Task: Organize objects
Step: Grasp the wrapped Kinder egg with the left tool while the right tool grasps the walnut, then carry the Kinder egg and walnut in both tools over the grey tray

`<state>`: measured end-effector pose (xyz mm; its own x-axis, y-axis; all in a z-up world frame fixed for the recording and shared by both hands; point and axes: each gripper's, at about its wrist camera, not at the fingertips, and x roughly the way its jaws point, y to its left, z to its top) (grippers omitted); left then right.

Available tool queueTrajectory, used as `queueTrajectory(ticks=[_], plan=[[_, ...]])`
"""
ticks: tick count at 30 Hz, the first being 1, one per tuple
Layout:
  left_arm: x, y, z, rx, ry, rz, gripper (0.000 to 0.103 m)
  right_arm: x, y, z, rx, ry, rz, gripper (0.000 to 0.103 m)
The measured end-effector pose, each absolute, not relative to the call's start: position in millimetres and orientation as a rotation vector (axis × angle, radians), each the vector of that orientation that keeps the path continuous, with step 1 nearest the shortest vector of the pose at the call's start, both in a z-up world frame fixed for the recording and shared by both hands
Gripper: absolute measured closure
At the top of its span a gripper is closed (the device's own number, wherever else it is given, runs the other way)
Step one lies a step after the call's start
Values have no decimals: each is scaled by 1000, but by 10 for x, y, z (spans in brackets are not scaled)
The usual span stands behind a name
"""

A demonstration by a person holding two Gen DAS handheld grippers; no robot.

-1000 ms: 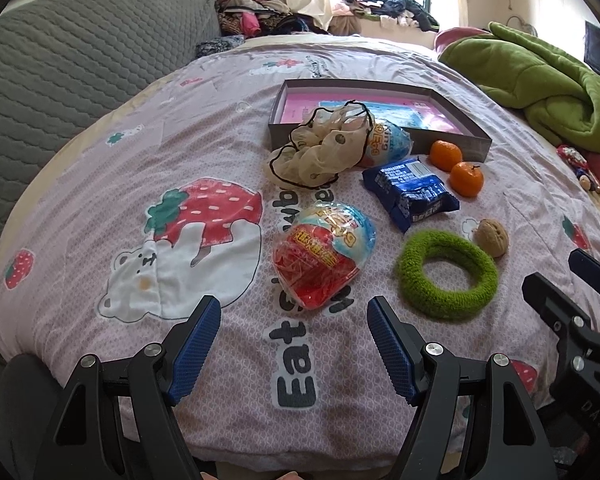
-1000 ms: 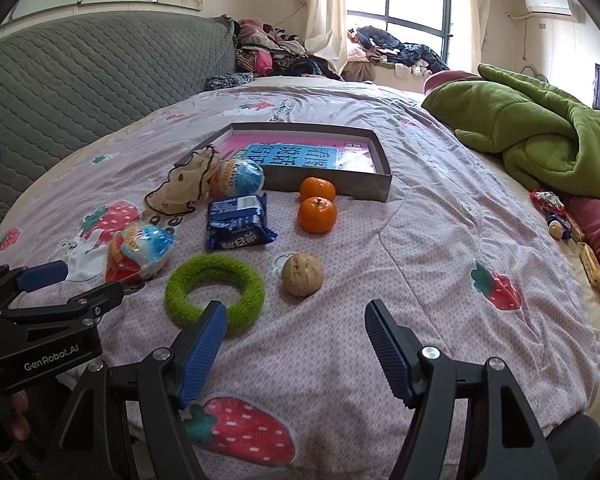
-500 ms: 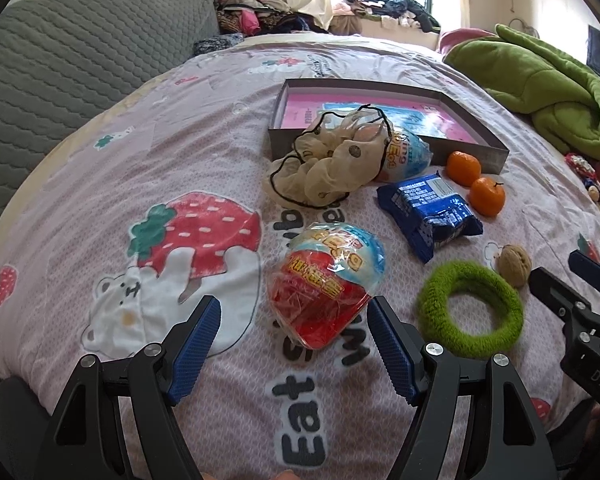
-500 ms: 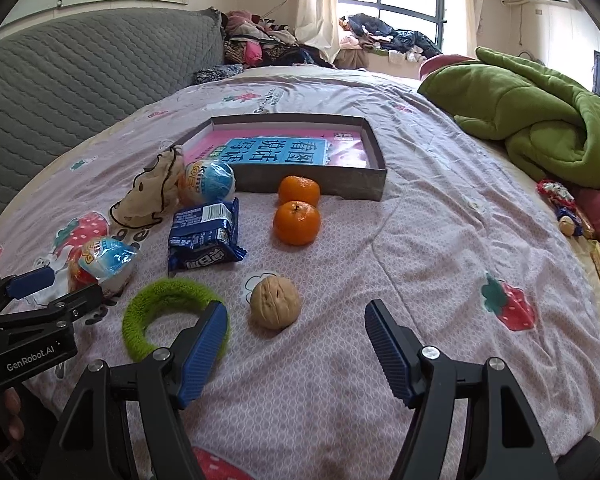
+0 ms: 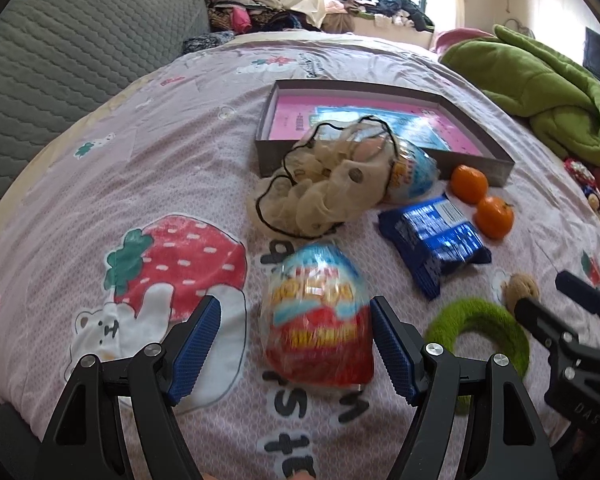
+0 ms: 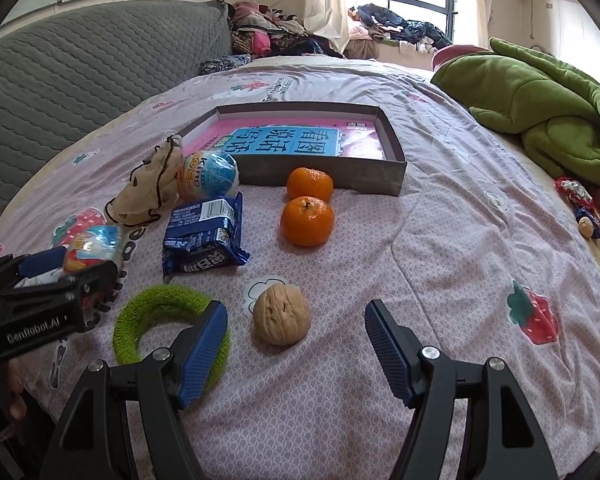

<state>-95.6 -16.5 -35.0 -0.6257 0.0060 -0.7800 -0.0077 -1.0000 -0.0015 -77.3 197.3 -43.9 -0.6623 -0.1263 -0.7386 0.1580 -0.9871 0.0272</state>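
Observation:
My left gripper is open, its blue pads on either side of a red and blue wrapped egg toy lying on the bedspread; the right pad is at its edge. My right gripper is open, with a walnut between and just ahead of its fingers. A green fuzzy ring, a blue snack packet, two oranges, a second egg toy and a beige cloth pouch lie nearby. A grey box with a pink and blue book stands behind them.
A green blanket is heaped at the right. A grey quilted headboard rises at the left. Clothes are piled by the window. Small toys lie at the bed's right edge.
Both grippers have moved forward. The left one now brackets the wrapped egg toy; the right one has closed in on the walnut. Both stay open.

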Motion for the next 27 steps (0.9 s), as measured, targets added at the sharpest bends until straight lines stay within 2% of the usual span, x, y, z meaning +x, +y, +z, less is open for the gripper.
queueTrajectory(ticks=[10,15,17,18,21,27], plan=[[-1140,-247,-442,-1423,-65,2822,26,-895,1923,-584,1262,103,-2700,48],[-1211,-305,-507,-1468,-129,2804,26,-915,1899,-601,1238,132,-2693,60],[-1227,-323,-504,-1461,-145,2809,26,-910,1877,-594,1224,139,-2688,70],[-1231,-333,-501,-1452,-156,2810,28,-908,1865,-590,1215,141,-2683,70],[-1241,-361,-485,-1421,-181,2800,48,-902,1837,-590,1199,164,-2683,70],[-1235,-371,-491,-1403,-194,2780,49,-901,1852,-576,1186,152,-2681,70]])
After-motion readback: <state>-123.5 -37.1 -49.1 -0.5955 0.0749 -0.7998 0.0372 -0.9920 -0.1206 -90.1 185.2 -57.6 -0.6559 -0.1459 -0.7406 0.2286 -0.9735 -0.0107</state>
